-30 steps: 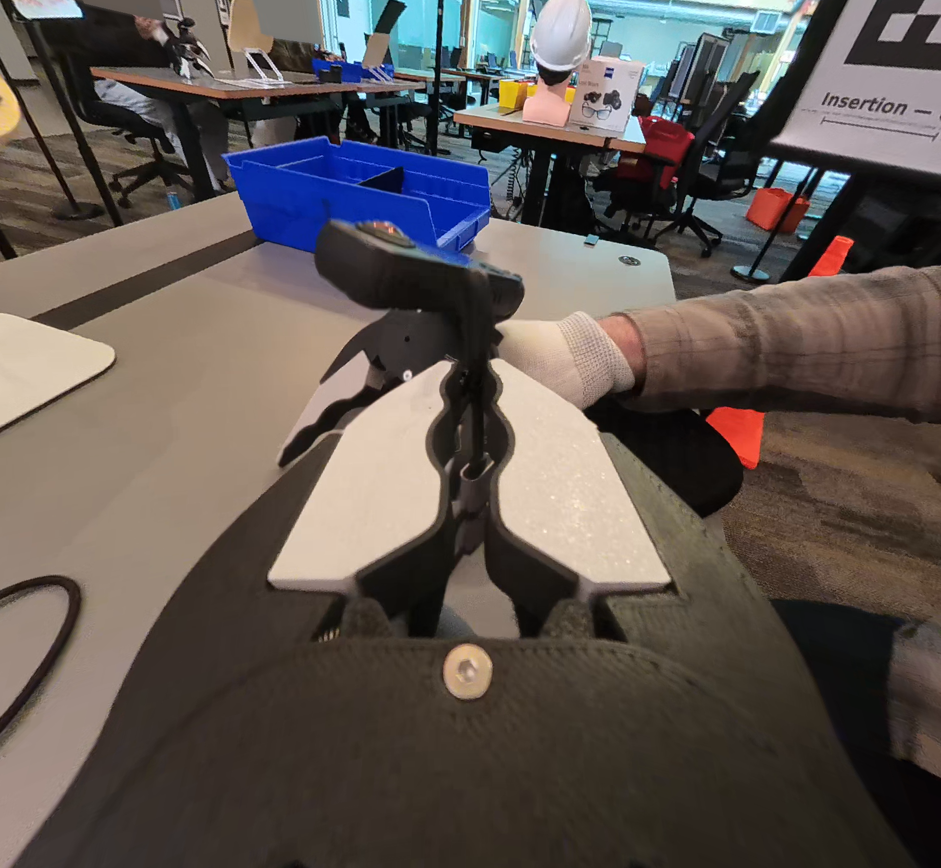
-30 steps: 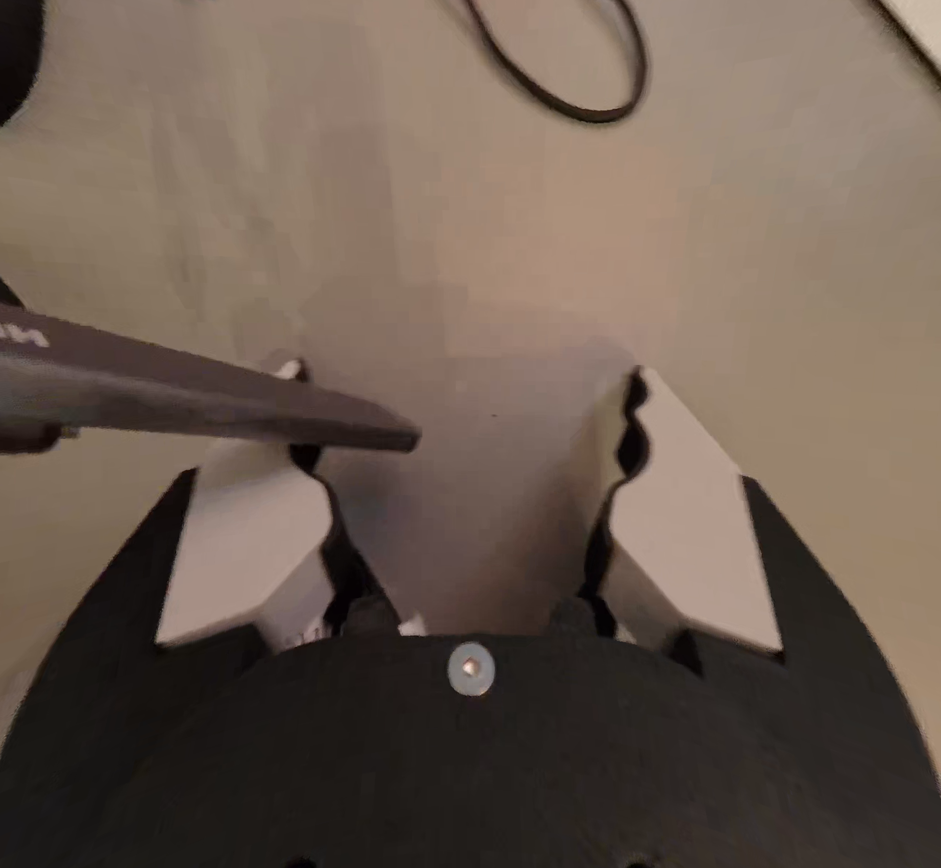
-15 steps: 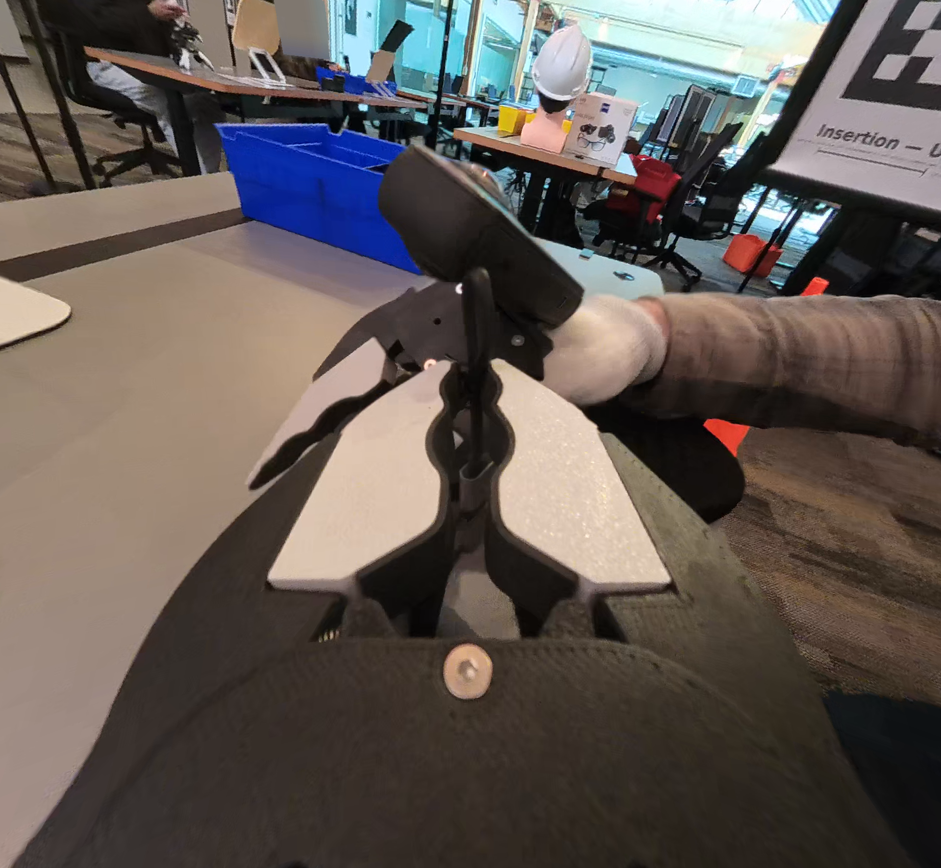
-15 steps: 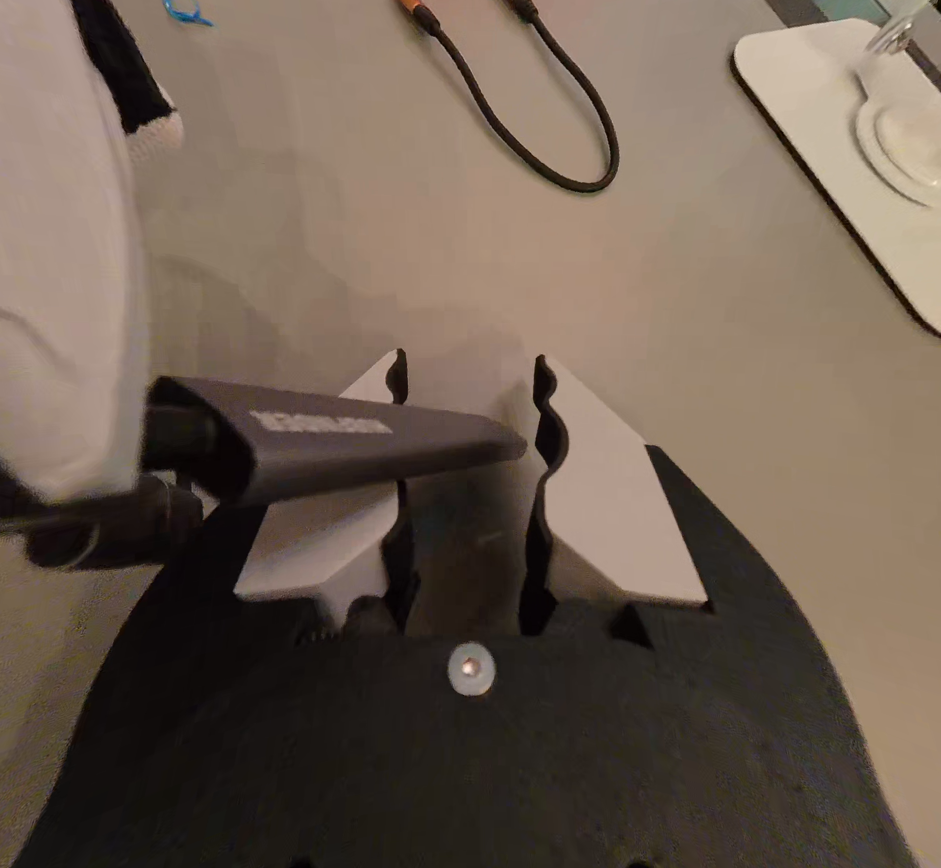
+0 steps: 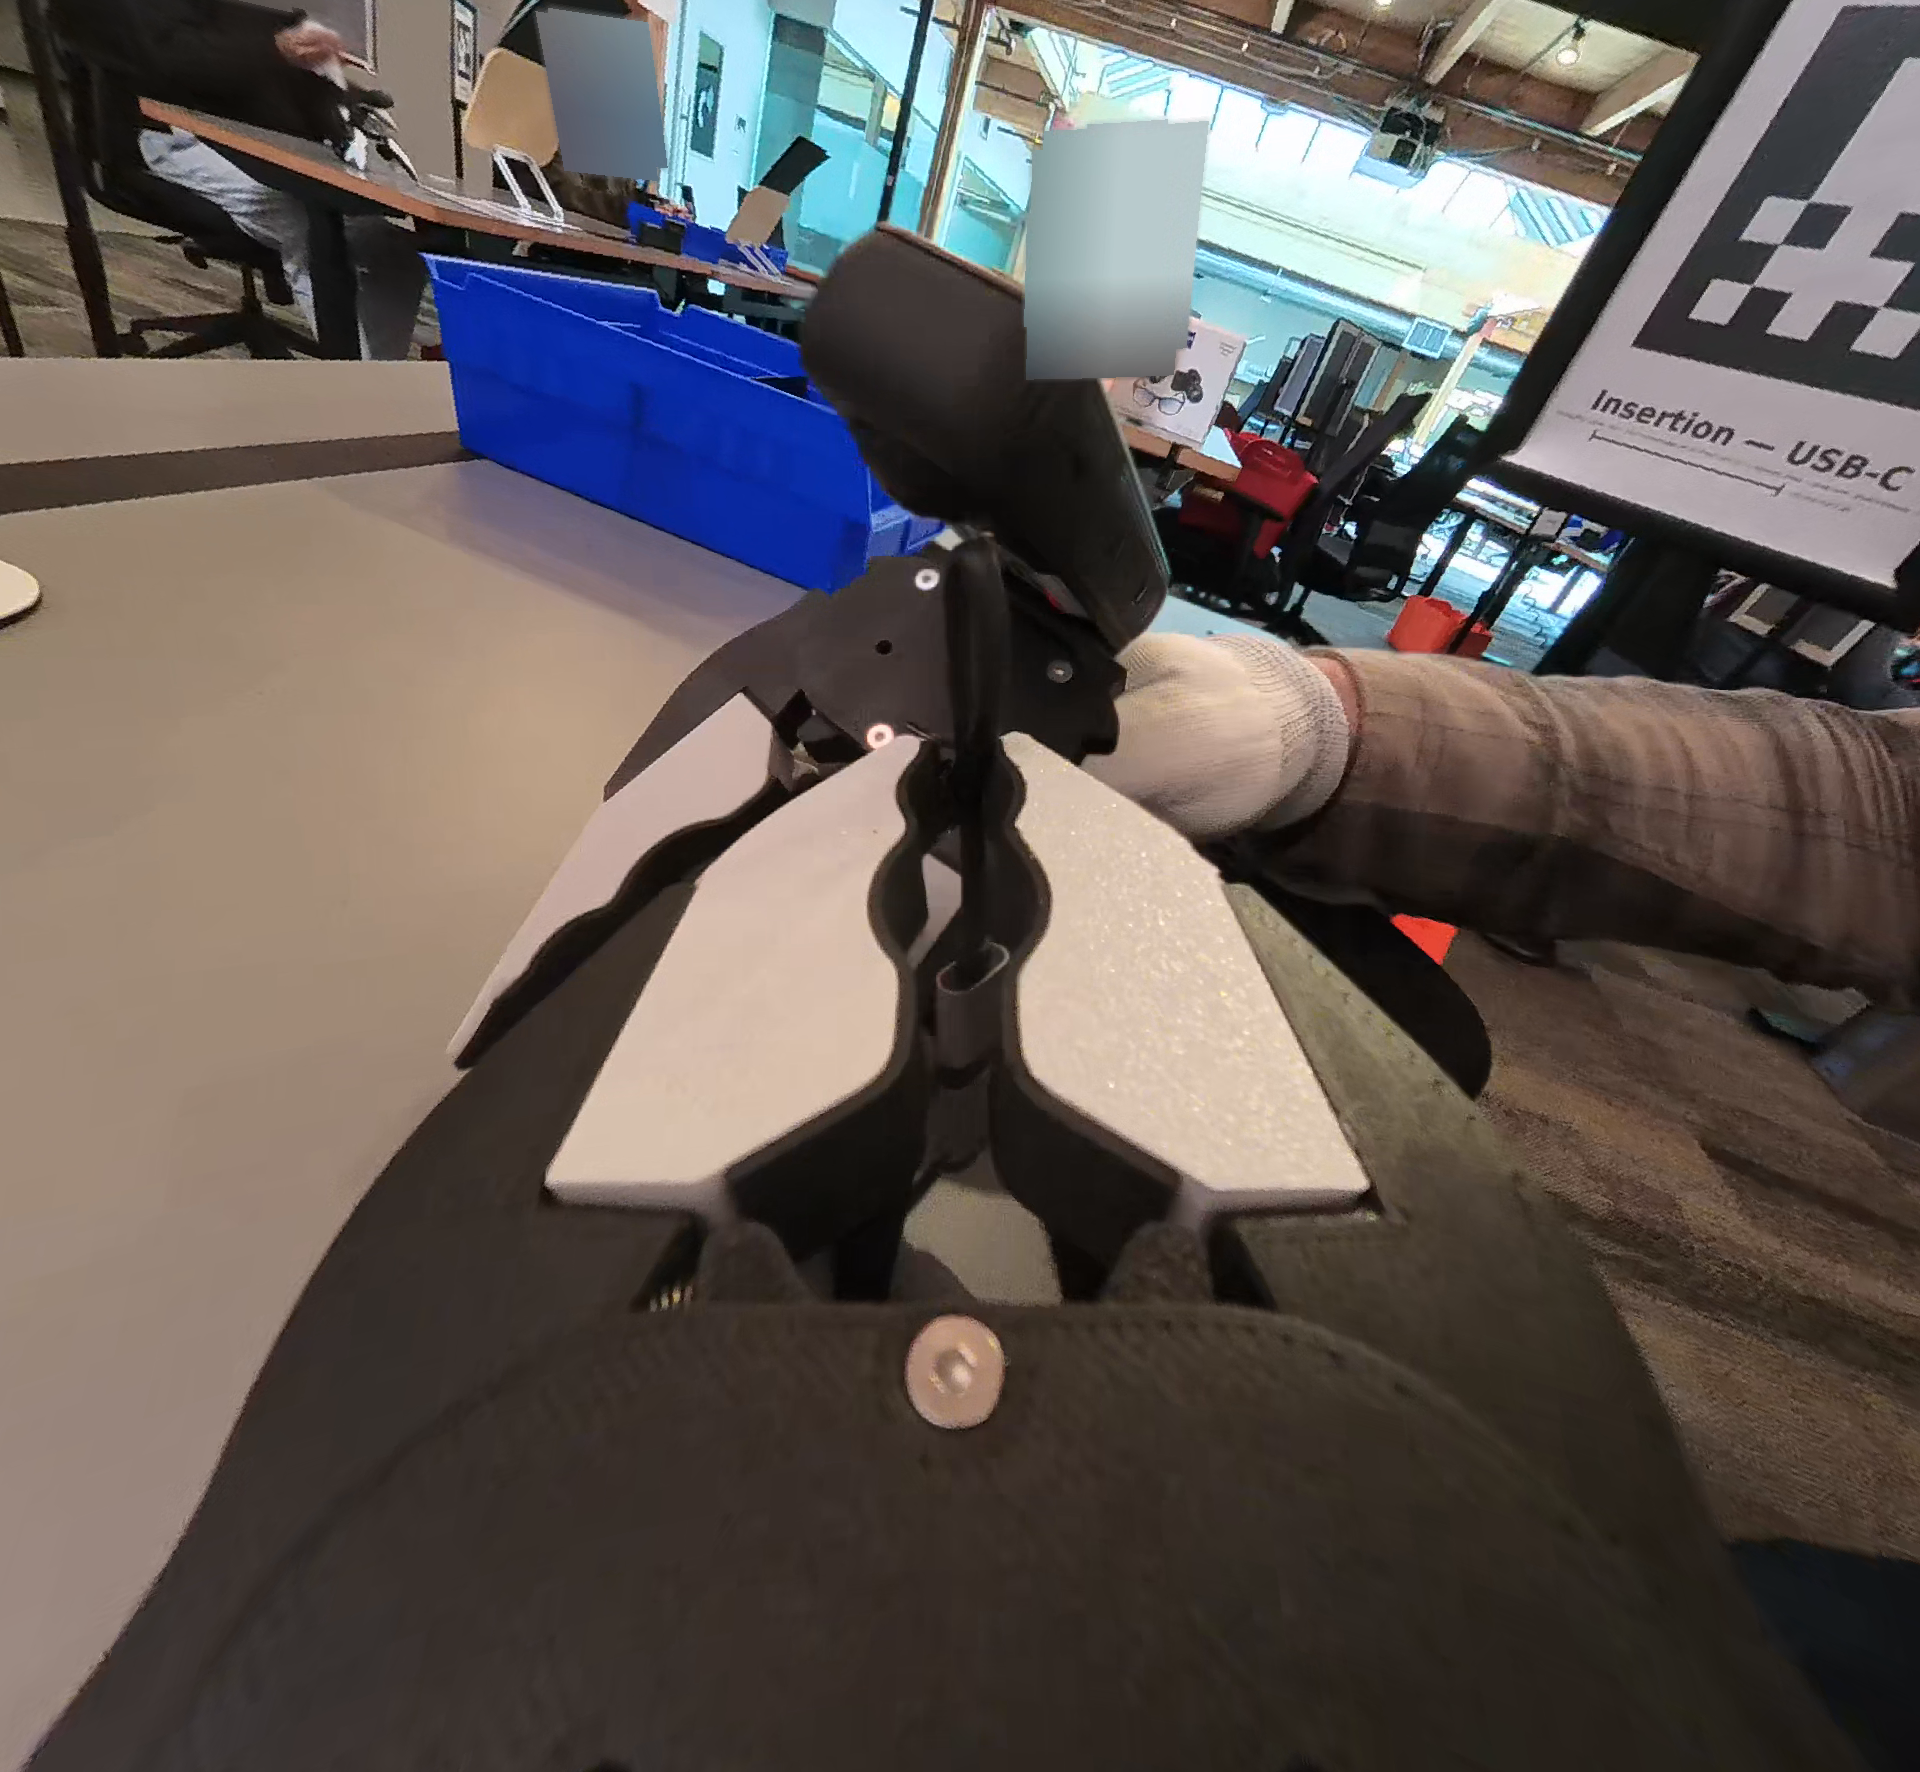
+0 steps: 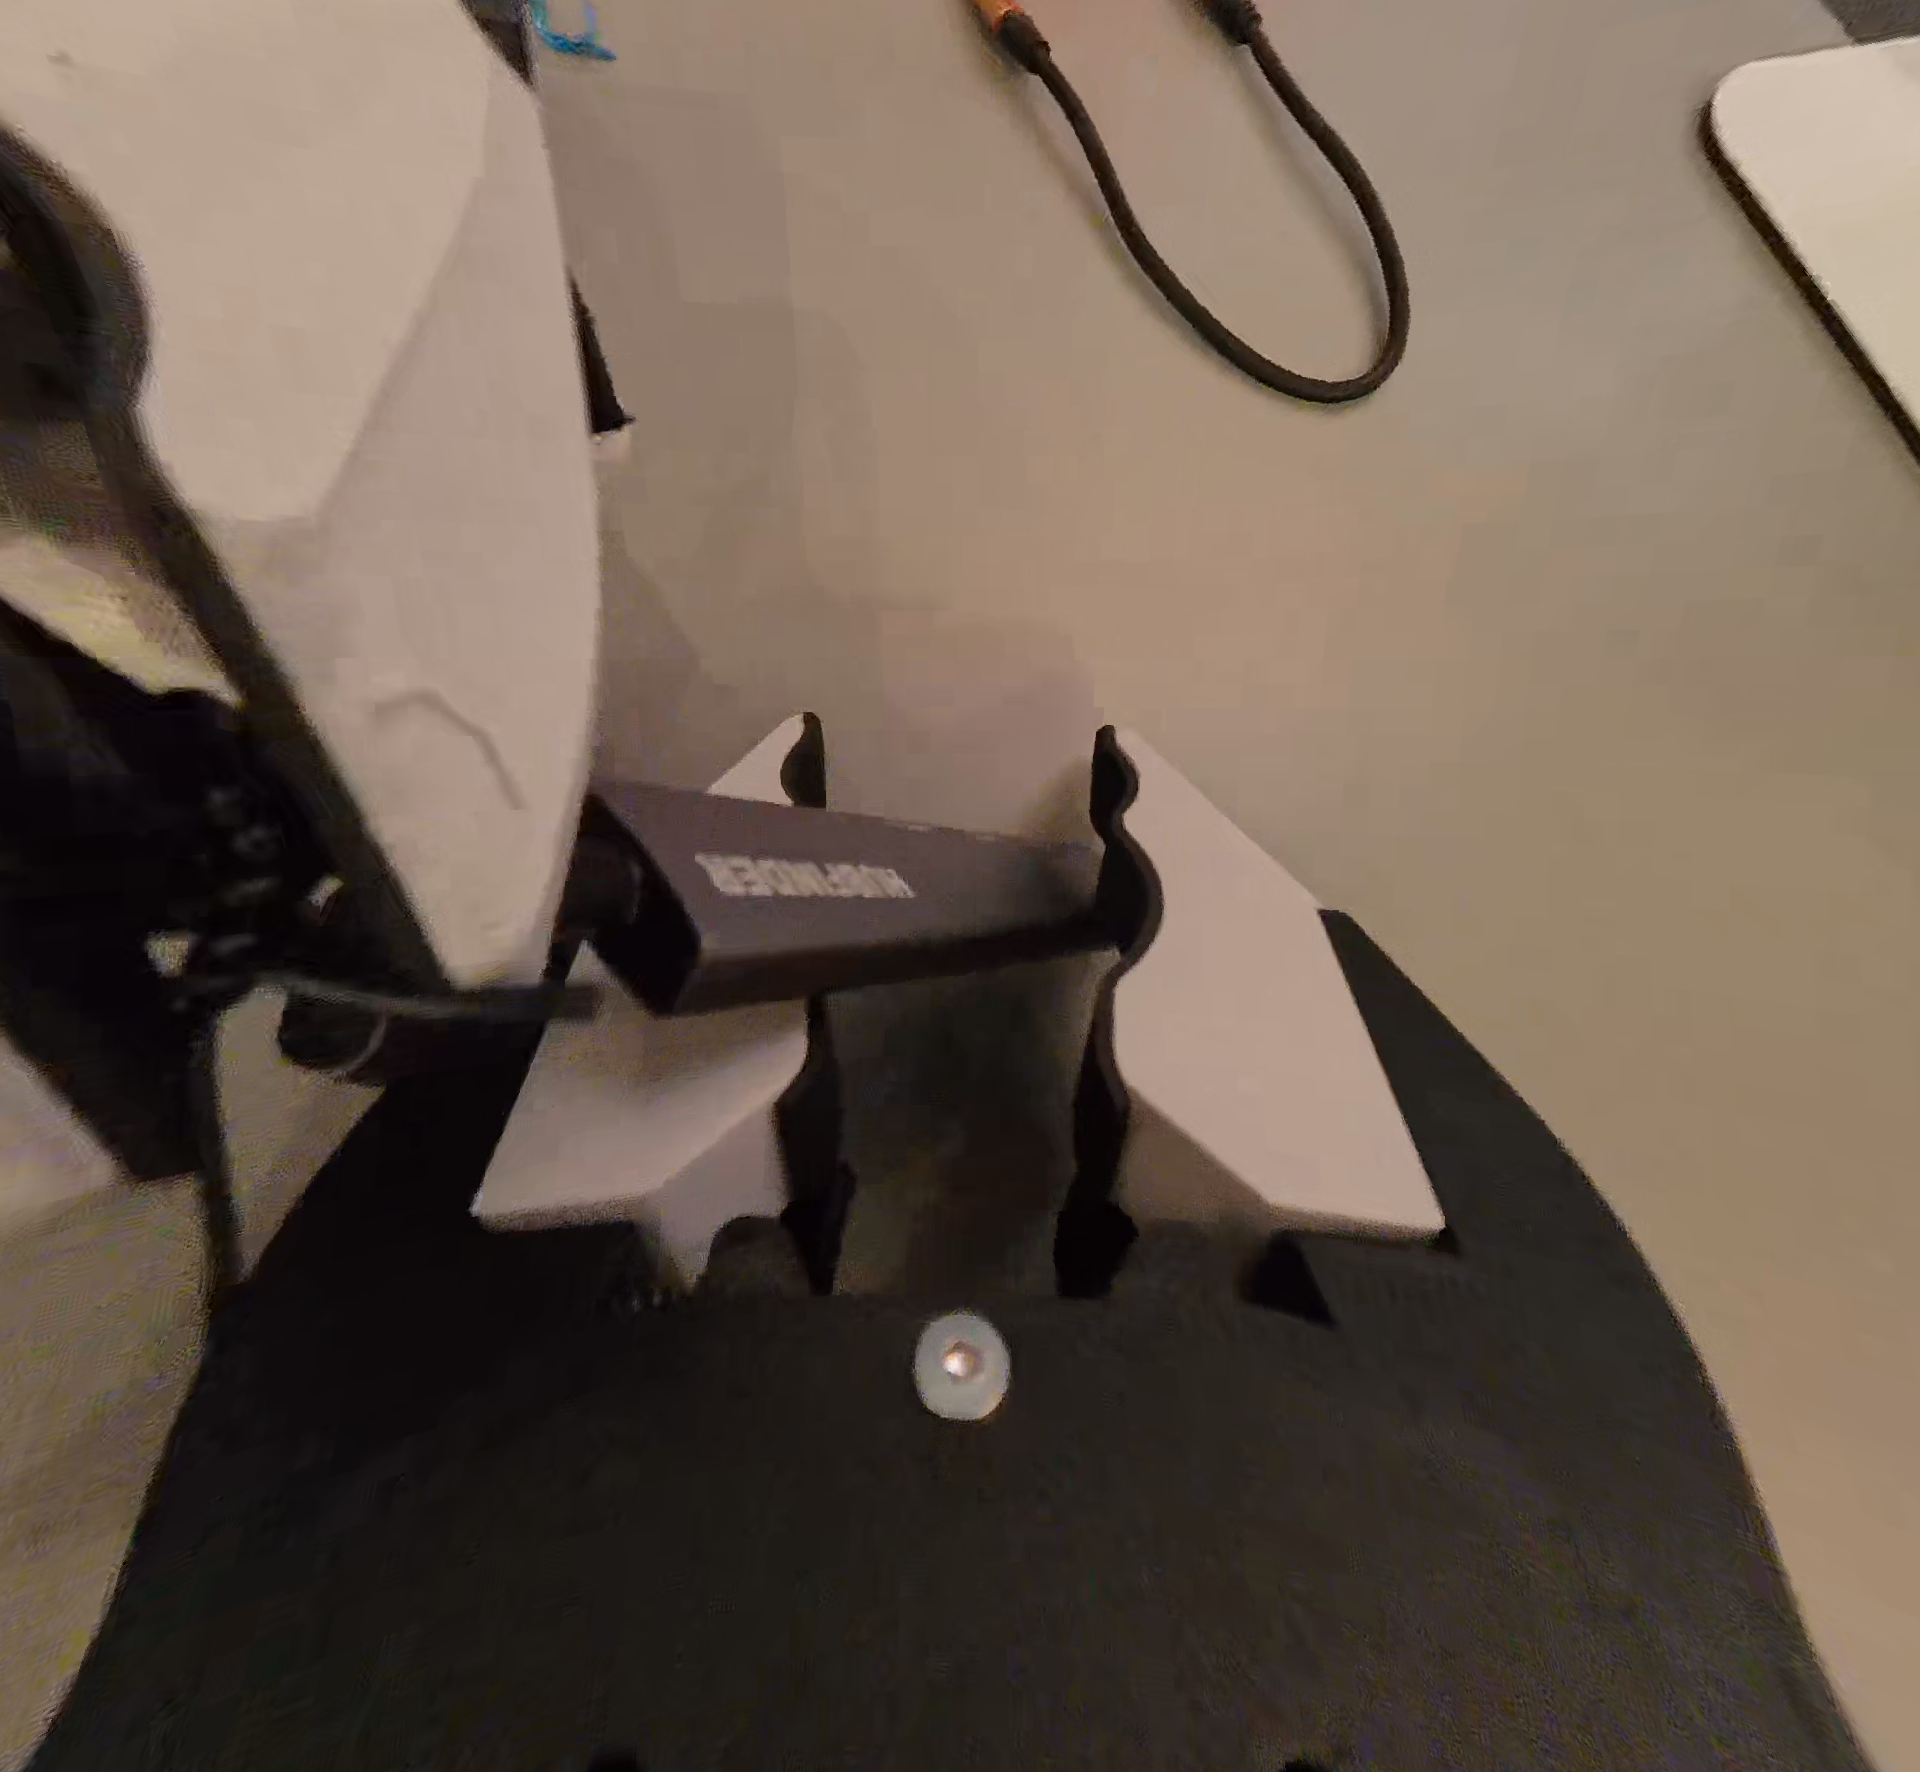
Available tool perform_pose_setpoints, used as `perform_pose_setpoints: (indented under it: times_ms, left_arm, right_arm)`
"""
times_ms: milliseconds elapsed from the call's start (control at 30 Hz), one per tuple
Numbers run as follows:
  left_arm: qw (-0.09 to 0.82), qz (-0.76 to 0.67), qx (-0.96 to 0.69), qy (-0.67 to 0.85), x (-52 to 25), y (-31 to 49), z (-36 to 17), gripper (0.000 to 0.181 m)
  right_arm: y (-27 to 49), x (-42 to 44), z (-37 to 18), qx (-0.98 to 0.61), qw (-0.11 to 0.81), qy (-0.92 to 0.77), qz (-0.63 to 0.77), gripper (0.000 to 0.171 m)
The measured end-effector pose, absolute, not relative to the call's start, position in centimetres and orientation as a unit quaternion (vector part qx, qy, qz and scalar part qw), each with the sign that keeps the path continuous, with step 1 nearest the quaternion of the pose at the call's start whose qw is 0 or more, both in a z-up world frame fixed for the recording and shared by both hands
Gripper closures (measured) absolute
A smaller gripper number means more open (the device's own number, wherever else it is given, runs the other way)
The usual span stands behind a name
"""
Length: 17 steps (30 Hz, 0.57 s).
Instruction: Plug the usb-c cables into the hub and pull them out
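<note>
My left gripper (image 5: 961, 787) is shut on the cable end of the dark grey hub (image 5: 968, 995), and a black cable rises from it. In the right wrist view the hub (image 6: 852, 901) sticks out from behind the left gripper's white finger (image 6: 364, 372). It lies across my right gripper (image 6: 956, 756), over the left fingertip, with its free end at the right finger. The right jaws stand apart and are not clamped. A short black USB-C cable (image 6: 1309, 387) with orange plugs lies in a loop on the grey table (image 6: 1351, 683), apart from both grippers.
A gloved hand (image 5: 1216, 735) holds the right gripper, whose fingers (image 5: 623, 839) show just past mine. A blue bin (image 5: 644, 413) stands at the table's far side. A white pad (image 6: 1839, 195) lies at the right. A sign board (image 5: 1766, 268) stands at the right, past the table edge. My hands' fingertips stand some 12 cm from each other.
The right jaws narrowed from wide open. The hub came from the left edge to lie across the right gripper's fingers. The left gripper tilted upward while keeping its hold.
</note>
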State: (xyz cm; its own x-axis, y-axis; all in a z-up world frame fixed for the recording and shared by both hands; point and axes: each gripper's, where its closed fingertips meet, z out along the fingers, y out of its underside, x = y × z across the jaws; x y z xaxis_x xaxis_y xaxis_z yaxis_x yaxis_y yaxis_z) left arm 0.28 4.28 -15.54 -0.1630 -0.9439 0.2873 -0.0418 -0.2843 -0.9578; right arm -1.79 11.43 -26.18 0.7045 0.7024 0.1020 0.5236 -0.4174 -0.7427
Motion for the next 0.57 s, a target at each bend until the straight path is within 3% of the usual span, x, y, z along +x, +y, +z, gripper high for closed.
perform_pose_setpoints:
  times_ms: [133,200,233,300,333,367,400,567]
  left_arm:
    - [0.374,-0.610,-0.527,0.459,0.5,4.4,-15.4,0.173]
    - [0.373,-0.613,-0.529,0.454,0.6,4.6,-15.4,0.173]
    - [0.372,-0.615,-0.528,0.453,0.6,4.6,-15.4,0.173]
    - [0.372,-0.617,-0.527,0.451,0.7,4.6,-15.4,0.173]
    - [0.372,-0.618,-0.526,0.451,0.7,4.6,-15.4,0.173]
    - [0.372,-0.618,-0.526,0.451,0.8,4.6,-15.3,0.173]
    - [0.372,-0.618,-0.526,0.450,0.8,4.6,-15.3,0.173]
    - [0.373,-0.623,-0.527,0.443,0.6,4.8,-15.2,0.173]
  right_arm:
    - [11.6,-1.3,-26.4,-0.853,0.377,-0.333,0.140,0.118]
    - [11.8,-0.9,-26.5,-0.851,0.382,-0.339,0.123,0.086]
    - [11.4,-1.3,-26.4,-0.838,0.384,-0.367,0.127,0.089]
    - [11.8,-1.4,-26.4,-0.836,0.391,-0.367,0.114,0.077]
    - [12.1,-1.0,-26.7,-0.851,0.378,-0.345,0.120,0.064]
    - [12.0,-0.4,-27.3,-0.869,0.350,-0.324,0.135,0.034]
    - [11.8,-0.6,-27.5,-0.866,0.343,-0.333,0.145,0.015]
    - [12.5,-0.8,-27.8,-0.875,0.341,-0.322,0.121,0.012]
